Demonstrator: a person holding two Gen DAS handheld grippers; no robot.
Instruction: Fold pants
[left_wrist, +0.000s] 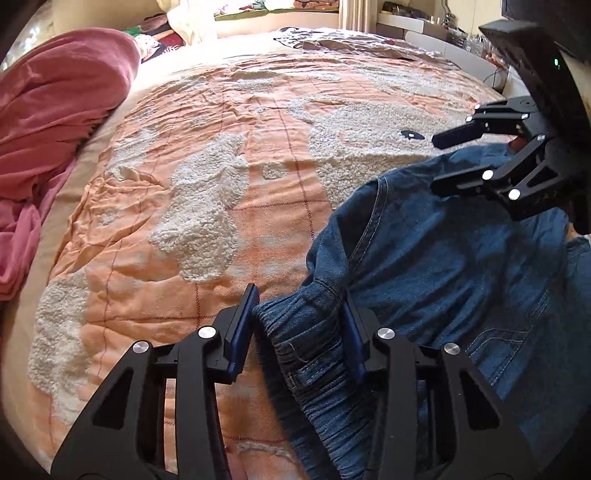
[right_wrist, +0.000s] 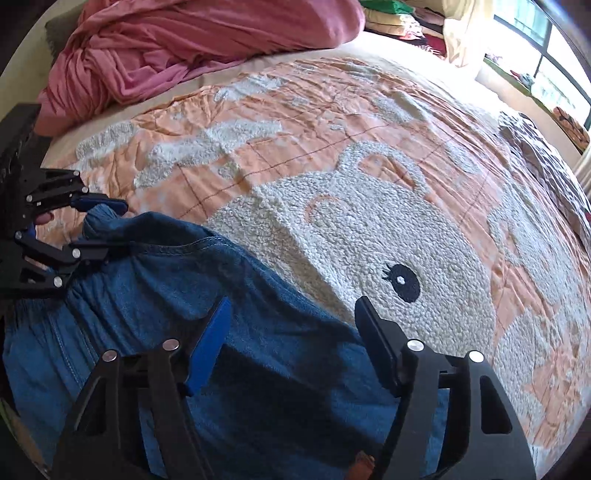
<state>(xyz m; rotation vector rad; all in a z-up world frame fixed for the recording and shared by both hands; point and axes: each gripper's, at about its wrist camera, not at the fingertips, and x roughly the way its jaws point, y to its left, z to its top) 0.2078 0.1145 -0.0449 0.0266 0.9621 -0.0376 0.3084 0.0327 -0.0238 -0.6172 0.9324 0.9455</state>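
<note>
A pair of blue denim pants with a gathered elastic waistband (left_wrist: 443, 266) is seen lying rumpled at the near edge of a bed, on a peach quilted bedspread with a fleecy white bear figure (left_wrist: 229, 155). The left gripper (left_wrist: 295, 332) is set astride the waistband corner, its jaws narrowed about the bunched elastic; whether the pads already press on the cloth cannot be told. The right gripper (right_wrist: 291, 347) is held over the denim further along, its jaws standing well apart with cloth beneath them but nothing clamped. A heap of pink cloth (right_wrist: 192, 48) is left well apart, at the far side of the bed. The step in hand is judged to be the taking hold of the garment. A firm pinch by both grippers is called for next, so that the pants may be lifted and spread flat.
</note>
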